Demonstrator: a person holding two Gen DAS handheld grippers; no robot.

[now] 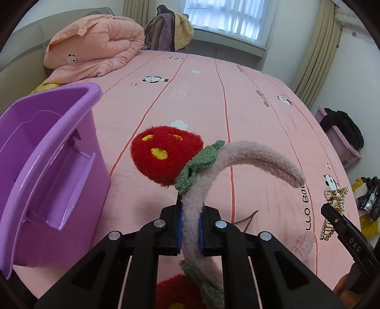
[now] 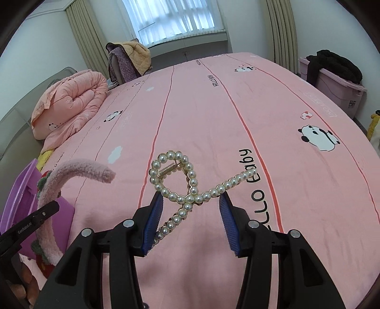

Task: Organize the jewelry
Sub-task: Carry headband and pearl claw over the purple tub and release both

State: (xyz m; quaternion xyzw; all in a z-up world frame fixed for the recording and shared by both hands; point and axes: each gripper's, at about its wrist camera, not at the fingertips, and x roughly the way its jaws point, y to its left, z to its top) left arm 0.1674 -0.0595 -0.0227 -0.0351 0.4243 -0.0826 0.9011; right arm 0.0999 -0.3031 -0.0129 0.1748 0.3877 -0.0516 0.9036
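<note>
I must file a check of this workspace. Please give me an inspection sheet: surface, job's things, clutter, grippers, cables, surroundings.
Surface: pink bed sheet, panda print.
Job's things: fuzzy headband with strawberry; pearl hair claw; purple bin, at left on the bed.
Clutter: rolled quilt at the bed's far end.
Grippers: left gripper shut on the headband; right gripper holds the claw across its jaws.
Cables: nothing seen.
Surroundings: window, curtains, clothes-draped chair, storage box.

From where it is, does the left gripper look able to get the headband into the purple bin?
Probably yes. The left gripper, shut on the headband, is beside the purple bin, whose open top looks unobstructed. The headband's far end may catch its rim.
</note>
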